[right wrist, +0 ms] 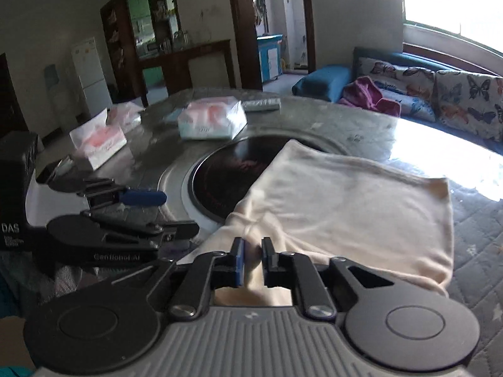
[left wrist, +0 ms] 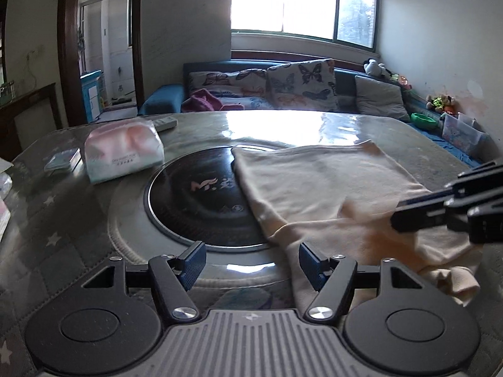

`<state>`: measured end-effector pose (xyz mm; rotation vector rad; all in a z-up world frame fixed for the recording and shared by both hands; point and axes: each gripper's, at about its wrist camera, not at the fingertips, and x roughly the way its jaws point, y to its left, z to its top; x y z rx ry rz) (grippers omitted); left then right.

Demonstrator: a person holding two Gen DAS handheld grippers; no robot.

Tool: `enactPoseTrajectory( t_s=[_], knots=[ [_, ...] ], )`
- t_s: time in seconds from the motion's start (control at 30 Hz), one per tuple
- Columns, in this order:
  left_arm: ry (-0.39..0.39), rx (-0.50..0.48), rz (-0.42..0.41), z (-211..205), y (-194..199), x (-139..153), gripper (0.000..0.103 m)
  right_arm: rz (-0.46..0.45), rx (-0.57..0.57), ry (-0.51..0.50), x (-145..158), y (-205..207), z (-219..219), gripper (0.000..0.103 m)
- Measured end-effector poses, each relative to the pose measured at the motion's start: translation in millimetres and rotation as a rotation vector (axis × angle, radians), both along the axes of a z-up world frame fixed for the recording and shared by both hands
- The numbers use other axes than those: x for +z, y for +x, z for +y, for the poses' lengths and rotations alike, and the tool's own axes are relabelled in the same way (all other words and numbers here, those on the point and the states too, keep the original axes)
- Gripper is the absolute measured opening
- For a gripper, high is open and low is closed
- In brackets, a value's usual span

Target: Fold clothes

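Jaws, right gripper (right wrist: 251, 259): narrowed onto a bunched near edge of the cream garment (right wrist: 352, 207). Jaws, left gripper (left wrist: 251, 264): spread wide, empty, the garment's near-left edge just beside its right finger. Garment lies flat on the table (left wrist: 63, 213), running away toward the far right; left gripper is free to take the next corner.

A folded garment (left wrist: 317, 182) lies on the table (left wrist: 78, 220), its left edge overlapping the round cooktop (left wrist: 201, 201) set in the table's middle. A tissue pack (left wrist: 124, 154) sits left of the cooktop, a remote (left wrist: 165, 123) behind it. A sofa (left wrist: 283, 91) stands beyond the table, under the window (left wrist: 301, 0).
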<state>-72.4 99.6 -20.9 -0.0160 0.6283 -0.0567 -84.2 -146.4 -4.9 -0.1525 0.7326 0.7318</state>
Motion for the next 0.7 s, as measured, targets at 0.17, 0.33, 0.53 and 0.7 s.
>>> enactPoseTrajectory(
  t_s=[0.17, 0.33, 0.53, 0.7],
  knots=[
    [0.002, -0.028, -0.015, -8.0, 0.1, 3.8, 0.068, -0.031, -0.014, -0.009, 13.3, -5.9, -22.2, 0.015],
    [-0.003, -0.114, -0.034, -34.8, 4.8, 8.4, 0.067, -0.084, -0.118, -0.070, 16.4, -9.7, -67.1, 0.036],
    [0.003, -0.209, -0.029, -69.4, 19.1, 4.7, 0.060, -0.063, -0.224, -0.084, 3.3, -10.3, -115.8, 0.067],
    [0.012, -0.235, -0.005, -76.9, 27.9, -1.6, 0.042, -0.069, -0.277, -0.066, -10.9, 3.8, -137.2, 0.090]
  ],
)
